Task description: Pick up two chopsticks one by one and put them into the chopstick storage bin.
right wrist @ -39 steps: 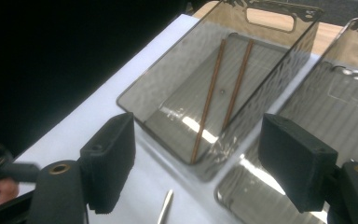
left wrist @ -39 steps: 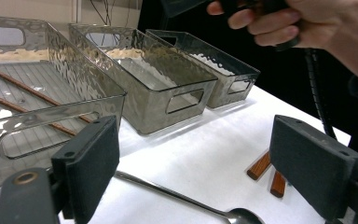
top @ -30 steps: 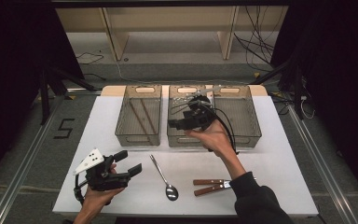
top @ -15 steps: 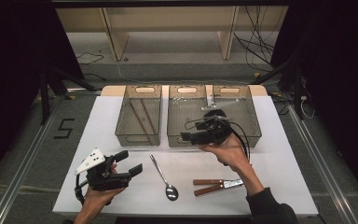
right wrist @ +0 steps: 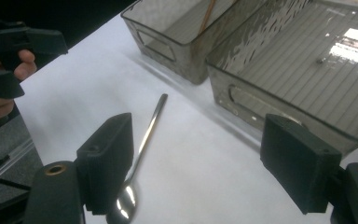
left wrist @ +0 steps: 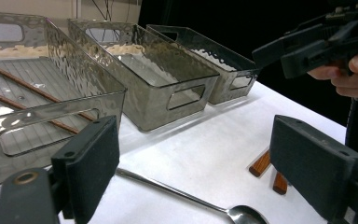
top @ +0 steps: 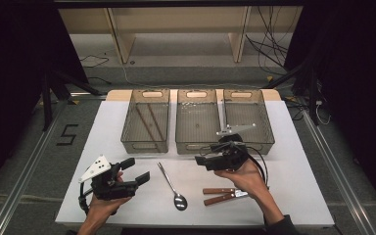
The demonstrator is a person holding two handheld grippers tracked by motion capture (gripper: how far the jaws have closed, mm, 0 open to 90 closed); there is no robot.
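Observation:
A silver spoon (top: 171, 183) lies on the white table (top: 293, 176), its bowl toward me; it also appears between my jaws as the spoon (right wrist: 142, 144) and as the spoon (left wrist: 191, 200). Two wooden-handled utensils (top: 223, 195) lie right of it. My left gripper (top: 136, 170) hovers open at the front left, nothing between its fingers (left wrist: 91, 165). My right gripper (top: 204, 155) is open and empty just in front of the middle bin (top: 196, 142), pointing left over the spoon's handle end.
Three clear grey bins stand in a row at the back. The left bin (top: 145, 139) holds two brown chopsticks (top: 149, 120). A silver utensil (top: 235, 129) lies in the right bin (top: 262, 122). Bare table spreads along the front and both sides.
My right gripper has drawn back from above the bins toward me and lower, now in front of the middle bin. The left gripper has stayed put.

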